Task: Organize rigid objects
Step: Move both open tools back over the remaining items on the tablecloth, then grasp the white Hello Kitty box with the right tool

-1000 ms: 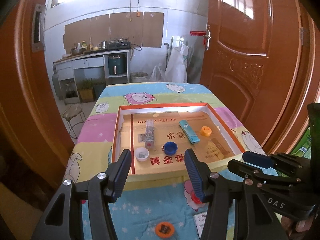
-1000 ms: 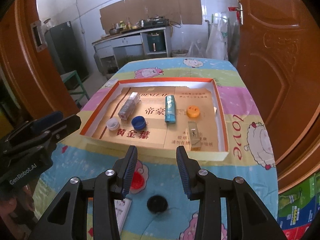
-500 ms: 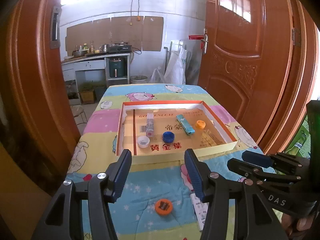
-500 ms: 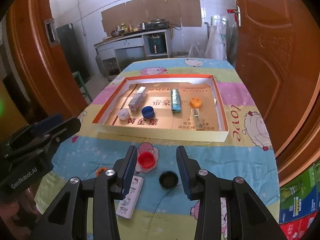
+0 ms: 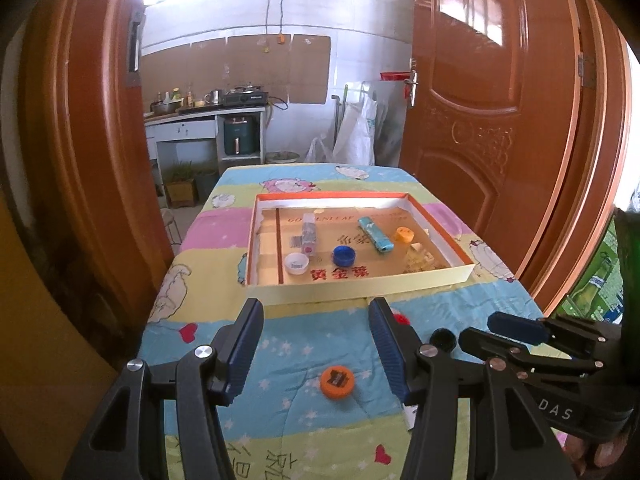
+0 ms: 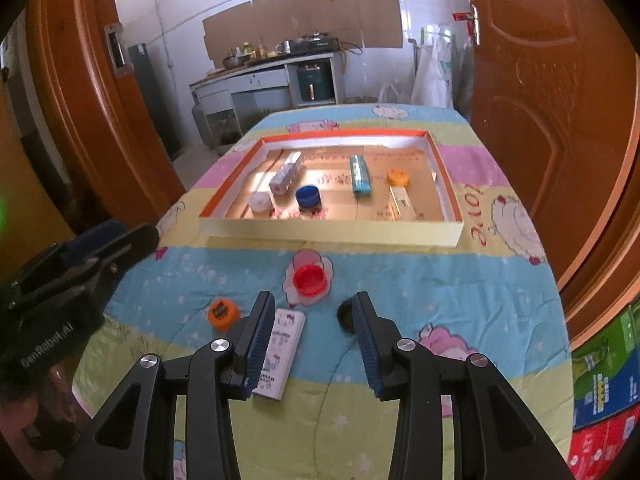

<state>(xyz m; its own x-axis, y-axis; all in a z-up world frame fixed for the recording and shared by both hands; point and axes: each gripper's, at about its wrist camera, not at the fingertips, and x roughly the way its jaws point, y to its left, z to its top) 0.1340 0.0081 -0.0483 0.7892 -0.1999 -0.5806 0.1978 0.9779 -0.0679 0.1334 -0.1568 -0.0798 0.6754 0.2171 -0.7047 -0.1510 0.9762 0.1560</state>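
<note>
We look forward along each gripper's fingers, from above the table's near end; both views share the cardboard tray and kitchen beyond.

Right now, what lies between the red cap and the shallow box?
Nothing: in the right wrist view only bare cartoon-print cloth separates the red cap from the shallow box's near wall.

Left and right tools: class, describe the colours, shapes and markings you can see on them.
The left tool and right tool share black angular frames, silver round bolts and blue ribbed pads. White lettering: "DAS" on the right tool's body, "GenRobot.AI" on the left's. No cables or sleeves show.
</note>
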